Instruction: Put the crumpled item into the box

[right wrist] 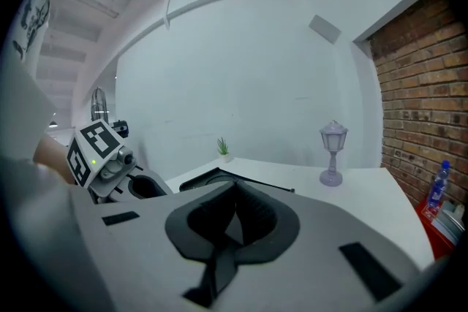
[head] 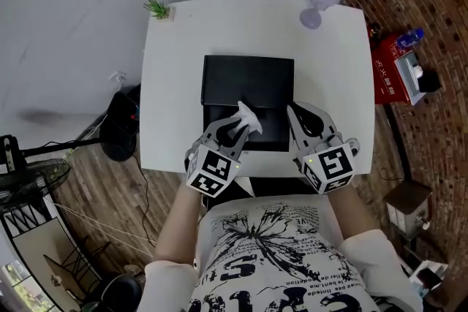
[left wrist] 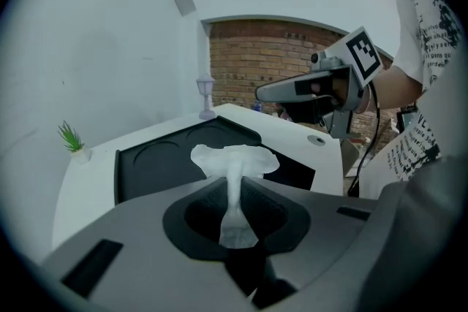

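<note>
Two grippers tilt toward the box (head: 247, 80), left gripper (left wrist: 235, 185) pinching the crumpled item (left wrist: 234, 159), right gripper (right wrist: 235, 190) jaws closed empty

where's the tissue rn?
Head view, centre: the tissue is pinched in the left tool, over the near left part of the black box on the table, with the right tool just to its right.

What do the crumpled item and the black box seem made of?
The crumpled item looks like tissue or thin paper, matte white: it pinches to a thin stem and flares softly. The box looks rigid, smooth matte black, perhaps plastic or coated card: its lid has round recesses.
</note>
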`<state>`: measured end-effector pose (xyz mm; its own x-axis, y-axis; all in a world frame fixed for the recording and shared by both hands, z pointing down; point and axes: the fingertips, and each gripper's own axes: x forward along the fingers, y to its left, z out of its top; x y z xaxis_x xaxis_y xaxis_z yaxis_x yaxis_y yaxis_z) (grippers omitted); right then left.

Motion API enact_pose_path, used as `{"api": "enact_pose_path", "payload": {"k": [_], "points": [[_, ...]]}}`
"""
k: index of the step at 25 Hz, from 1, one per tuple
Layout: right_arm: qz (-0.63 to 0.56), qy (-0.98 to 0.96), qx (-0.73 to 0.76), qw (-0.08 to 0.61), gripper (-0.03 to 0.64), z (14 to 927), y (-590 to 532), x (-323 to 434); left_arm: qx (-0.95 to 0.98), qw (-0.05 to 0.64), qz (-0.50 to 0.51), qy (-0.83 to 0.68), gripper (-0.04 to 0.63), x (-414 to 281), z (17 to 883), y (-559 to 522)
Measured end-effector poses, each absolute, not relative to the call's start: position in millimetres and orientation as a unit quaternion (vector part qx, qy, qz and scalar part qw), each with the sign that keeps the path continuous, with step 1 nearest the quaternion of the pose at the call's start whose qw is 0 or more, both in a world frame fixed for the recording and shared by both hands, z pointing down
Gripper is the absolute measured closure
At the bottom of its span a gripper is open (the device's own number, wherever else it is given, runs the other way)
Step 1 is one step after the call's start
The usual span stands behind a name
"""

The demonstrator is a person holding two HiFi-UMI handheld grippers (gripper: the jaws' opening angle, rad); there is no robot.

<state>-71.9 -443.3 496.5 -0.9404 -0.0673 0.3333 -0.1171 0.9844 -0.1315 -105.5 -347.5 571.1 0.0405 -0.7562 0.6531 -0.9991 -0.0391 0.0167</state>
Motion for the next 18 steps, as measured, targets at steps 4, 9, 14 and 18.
{"api": "enact_pose_path", "payload": {"k": [4,9,14,18], "points": [[0.081,-0.981,0.038,0.171,0.601,507,-446,-70,0.689,0.272,0.285,-0.608,0.528,-96,597,-352],[0.091,-0.980,0.036,0.176,0.601,517,-450,-67,0.705,0.289,0.328,-0.558,0.520,-89,619,-357],[0.092,-0.978,0.038,0.181,0.601,523,-452,-63,0.713,0.303,0.385,-0.501,0.522,-82,640,-353],[0.091,-0.977,0.043,0.186,0.603,524,-453,-62,0.713,0.310,0.395,-0.490,0.522,-84,650,-353]]}}
